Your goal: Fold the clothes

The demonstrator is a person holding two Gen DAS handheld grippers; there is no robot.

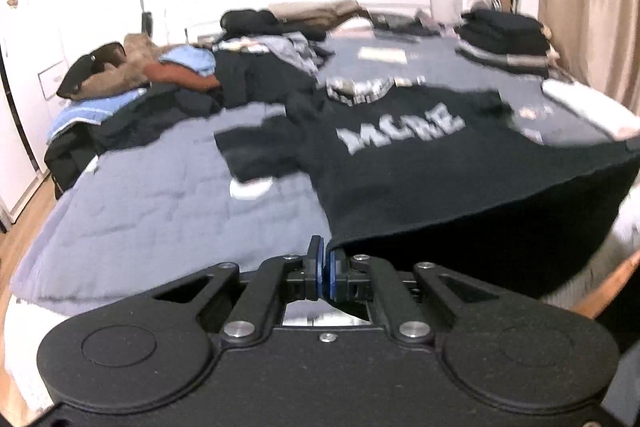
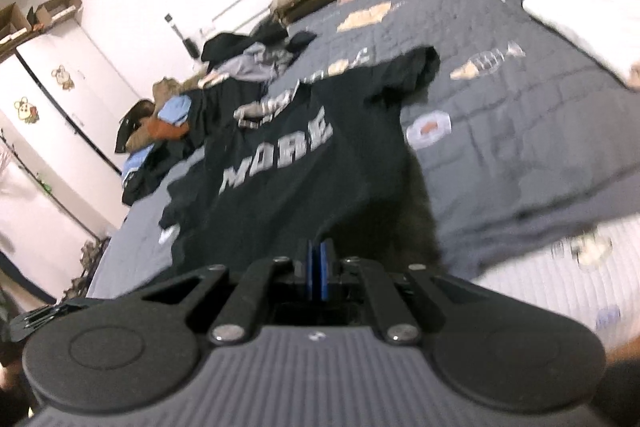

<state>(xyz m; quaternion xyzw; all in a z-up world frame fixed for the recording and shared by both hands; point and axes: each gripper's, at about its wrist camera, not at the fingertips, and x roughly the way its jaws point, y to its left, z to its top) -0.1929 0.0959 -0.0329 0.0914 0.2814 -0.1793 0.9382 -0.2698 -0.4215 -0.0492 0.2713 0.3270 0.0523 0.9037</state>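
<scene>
A black T-shirt (image 1: 400, 163) with grey letters lies face up across the grey-blue bed cover (image 1: 152, 211), its hem lifted toward me. My left gripper (image 1: 325, 251) is shut on the hem's left corner, the cloth pinched between the blue pads. In the right wrist view the same black T-shirt (image 2: 304, 179) stretches away from my right gripper (image 2: 317, 251), which is shut on the hem's other corner. The shirt's sleeves spread to both sides, and its collar end rests on the bed.
A heap of unfolded clothes (image 1: 168, 83) covers the bed's left side. A stack of folded dark clothes (image 1: 504, 39) stands at the far right, with a folded white garment (image 1: 584, 107) nearer. A white wardrobe (image 2: 60, 95) and wall stand beyond the bed.
</scene>
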